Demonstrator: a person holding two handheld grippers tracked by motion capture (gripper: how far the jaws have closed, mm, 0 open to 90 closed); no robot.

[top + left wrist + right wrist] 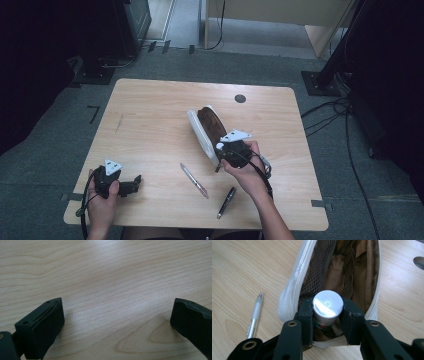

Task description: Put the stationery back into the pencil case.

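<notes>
The right gripper (327, 315) had its jaws clamped on a small white-capped cylindrical tube (327, 305), held inside the mouth of the open white fabric pencil case with brown lining (199, 131) near the pale wooden worktop's (150, 115) centre. At seven o'clock, the left gripper (117, 315) rested with jaws wide apart, gripping nothing.

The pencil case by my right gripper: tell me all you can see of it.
The pencil case is a long, soft pouch, white fabric outside with a zip along its rim, brown lining and a dark mesh pocket inside. It lies unzipped and gaping on the wooden table, slanting away from the person. The right gripper holds a small cylinder with a silvery-white cap in its near end, jaws inside the opening. A silver pen lies apart on the table beside it.
</notes>
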